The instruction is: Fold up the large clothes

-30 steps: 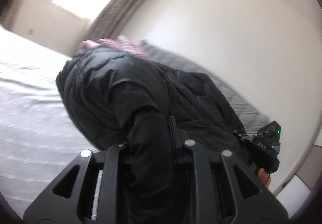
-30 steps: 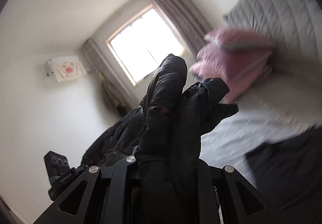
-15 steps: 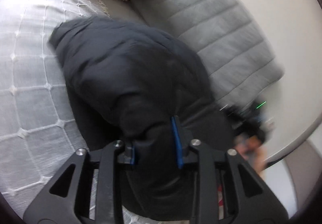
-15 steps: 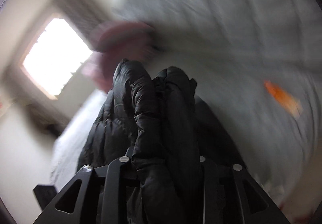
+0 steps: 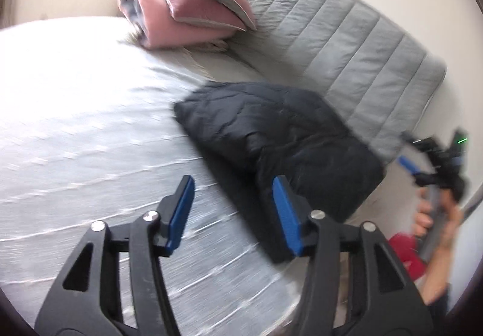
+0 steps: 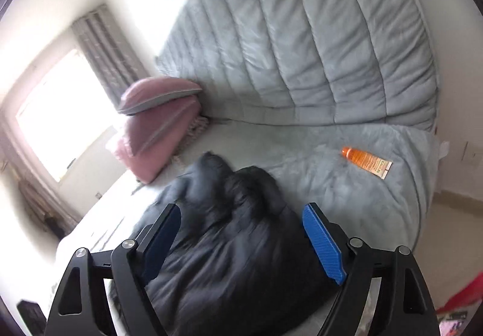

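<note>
A black puffer jacket [image 5: 280, 142] lies folded in a bundle on the white bed [image 5: 75, 124], near the grey padded headboard [image 5: 347, 43]. My left gripper [image 5: 232, 209] is open and empty, just in front of and above the jacket's near edge. In the right wrist view the same jacket [image 6: 235, 239] lies below my right gripper [image 6: 241, 242], which is open and empty with its blue pads on either side of the bundle. The right gripper also shows at the far right of the left wrist view [image 5: 434, 160], held by a hand.
Pink and grey folded bedding [image 5: 181, 12] lies at the head of the bed, also in the right wrist view [image 6: 157, 127]. An orange tube [image 6: 366, 162] lies on the grey blanket right of the jacket. A bright window [image 6: 57, 121] and curtain are at left. Something red [image 5: 404, 251] is beside the bed.
Both grippers held the jacket up, swung it down onto the bed, and have opened and let go. The jacket now lies on the bed.
</note>
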`<state>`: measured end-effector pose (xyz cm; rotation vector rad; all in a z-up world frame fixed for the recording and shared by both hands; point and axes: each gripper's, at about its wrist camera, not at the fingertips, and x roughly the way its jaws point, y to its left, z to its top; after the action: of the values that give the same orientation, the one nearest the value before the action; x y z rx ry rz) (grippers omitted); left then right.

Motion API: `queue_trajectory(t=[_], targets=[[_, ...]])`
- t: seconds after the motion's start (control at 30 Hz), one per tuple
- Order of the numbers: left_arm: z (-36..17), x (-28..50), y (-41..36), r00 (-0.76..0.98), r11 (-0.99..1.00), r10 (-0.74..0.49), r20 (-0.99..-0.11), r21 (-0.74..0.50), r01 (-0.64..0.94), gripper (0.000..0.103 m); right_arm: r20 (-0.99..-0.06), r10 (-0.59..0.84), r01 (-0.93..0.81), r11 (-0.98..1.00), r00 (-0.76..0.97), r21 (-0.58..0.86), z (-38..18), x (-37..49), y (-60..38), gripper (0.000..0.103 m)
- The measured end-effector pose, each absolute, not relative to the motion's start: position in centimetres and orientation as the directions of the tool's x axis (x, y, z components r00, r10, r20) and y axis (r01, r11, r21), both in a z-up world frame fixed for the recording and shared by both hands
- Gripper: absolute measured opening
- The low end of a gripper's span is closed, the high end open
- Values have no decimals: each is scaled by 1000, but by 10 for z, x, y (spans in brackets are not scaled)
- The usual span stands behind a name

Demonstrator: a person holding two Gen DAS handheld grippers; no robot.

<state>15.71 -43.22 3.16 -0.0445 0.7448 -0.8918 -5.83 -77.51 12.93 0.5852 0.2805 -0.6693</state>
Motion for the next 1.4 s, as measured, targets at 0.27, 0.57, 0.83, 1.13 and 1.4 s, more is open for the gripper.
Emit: queue_trajectory(t=[0.27,0.57,0.83,1.13,1.4], targets=[[61,80,-369,465,642,-677,-570,-148,753,82,-369,-356,489,786,858,379,99,-69,-615,84],[93,49,-311,545,664,-665,-511,-70,744,90,-357,-358,474,819,863,323,99,-78,-517,85],[85,57,-286,497,628,-712,-495,-133,767,97,-380,-424,532,810,822,248,105,-89,-464,87],[84,65,-272,493,612,-735,-465,-143,778,102,-423,-580,671,736,696,96,90,-79,-423,103],[76,64,-283,482,617,-711,-513,-126,777,102,-418,-670,738,675,614,1,87,-70,-410,103]])
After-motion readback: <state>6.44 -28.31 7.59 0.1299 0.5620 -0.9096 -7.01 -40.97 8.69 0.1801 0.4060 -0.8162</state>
